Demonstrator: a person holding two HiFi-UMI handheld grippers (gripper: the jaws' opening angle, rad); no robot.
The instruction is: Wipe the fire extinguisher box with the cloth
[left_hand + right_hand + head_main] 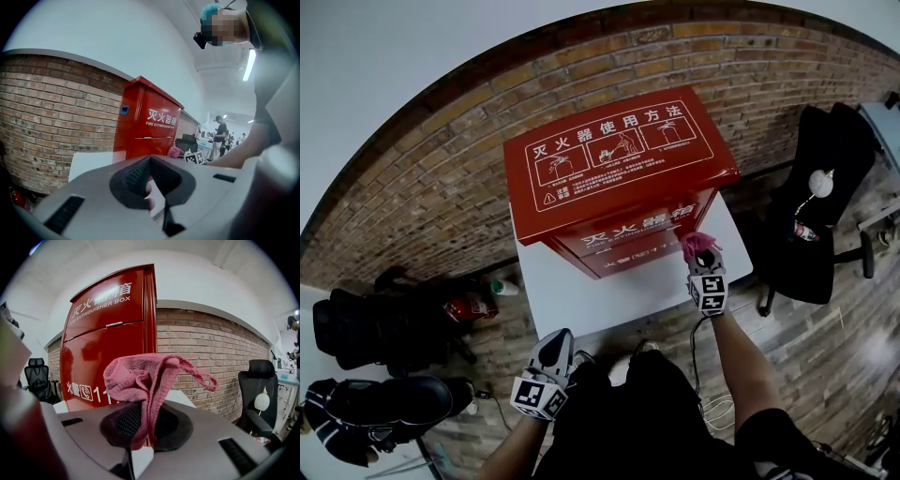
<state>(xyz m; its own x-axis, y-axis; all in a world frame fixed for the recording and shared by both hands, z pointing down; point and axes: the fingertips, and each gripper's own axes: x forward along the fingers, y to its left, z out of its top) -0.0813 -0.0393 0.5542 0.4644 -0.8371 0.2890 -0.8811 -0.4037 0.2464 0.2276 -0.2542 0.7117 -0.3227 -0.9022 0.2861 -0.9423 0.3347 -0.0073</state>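
Off the near edge of the white platform (609,292), the left gripper (554,347) hangs with its jaws together and nothing between them. Farther on, over the platform's right side, the right gripper (704,261) pinches a pink cloth (143,377) just beside the front lower right corner of the red fire extinguisher box (619,173). The box stands at the far edge, by the brick wall (441,202).

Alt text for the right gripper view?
Right gripper shut on a crumpled pink knitted cloth, close to the front of a red metal fire extinguisher box. Brick wall and black office chair beyond.
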